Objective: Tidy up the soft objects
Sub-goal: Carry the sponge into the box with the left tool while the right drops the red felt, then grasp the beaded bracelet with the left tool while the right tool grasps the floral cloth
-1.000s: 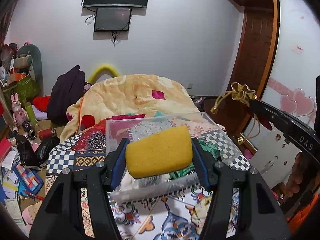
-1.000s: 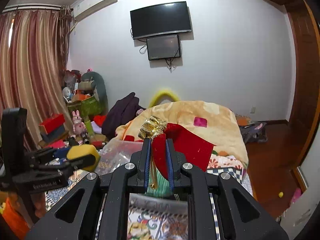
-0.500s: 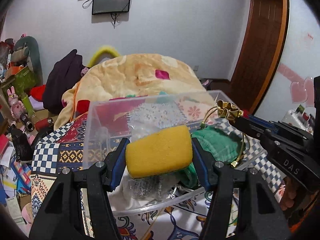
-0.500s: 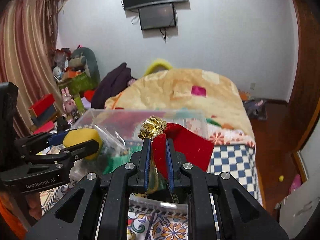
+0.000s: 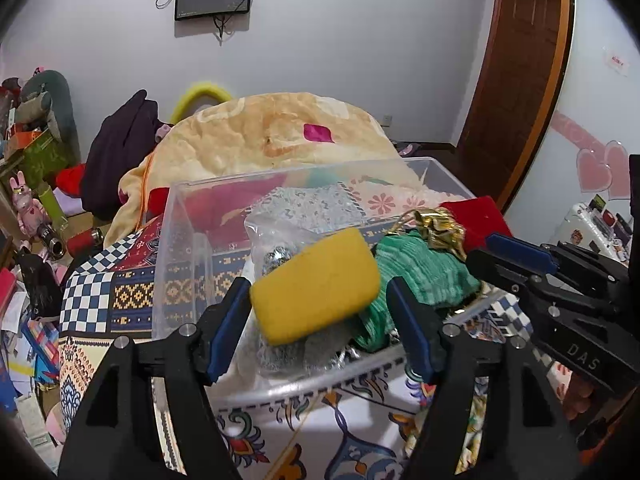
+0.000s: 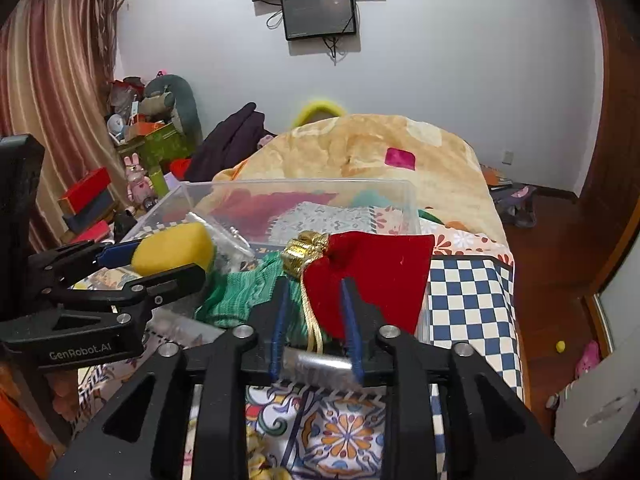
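Note:
A clear plastic bin (image 5: 176,248) stands on the patterned bed cover and holds a green knit cloth (image 5: 424,272) and a plastic bag of scrubbers (image 5: 276,256). My left gripper (image 5: 320,296) hangs over the bin with its jaws spread; the yellow sponge (image 5: 316,284) sits between them, tilted, touching the left pad with a gap at the right pad. My right gripper (image 6: 316,300) has parted slightly over the bin's right side; the red velvet pouch (image 6: 380,272) with gold cord lies between and over its fingers. The sponge also shows in the right wrist view (image 6: 172,248).
A peach blanket (image 5: 272,136) is heaped behind the bin. A dark garment (image 5: 120,152) and cluttered shelves (image 6: 140,148) with toys lie to the left. A wooden door (image 5: 516,72) and floor are to the right. The bed cover (image 6: 468,300) has a checked edge.
Both grippers moved down over the bin. The left jaws widened and the sponge tilted loose. The right jaws parted and the pouch sagged onto the green cloth.

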